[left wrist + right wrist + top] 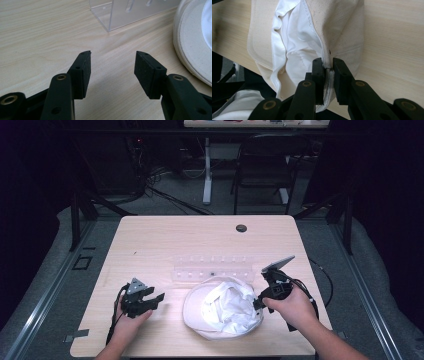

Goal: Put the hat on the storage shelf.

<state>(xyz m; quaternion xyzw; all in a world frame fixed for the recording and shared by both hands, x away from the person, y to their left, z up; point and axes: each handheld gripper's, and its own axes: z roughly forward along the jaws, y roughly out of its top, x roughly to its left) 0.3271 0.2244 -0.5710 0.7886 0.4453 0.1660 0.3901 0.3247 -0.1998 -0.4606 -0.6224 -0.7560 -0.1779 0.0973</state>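
Note:
A cream fabric hat [222,307] with a white lining lies upside down near the table's front edge. In the right gripper view my right gripper [327,61] is shut on the seamed rim of the hat [337,25], the cloth pinched between the pads. In the high view that right gripper [256,304] sits at the hat's right side. My left gripper [156,296] rests to the left of the hat, apart from it. In its own view the left gripper [113,53] stands open over bare wood, with the hat's brim [190,37] off to the right.
A clear acrylic rack [212,269] stands just behind the hat, also seen as the rack [125,12] ahead of the left jaws. The wooden table [175,235] has a cable hole [241,228] at the back. A chair [265,165] stands beyond it.

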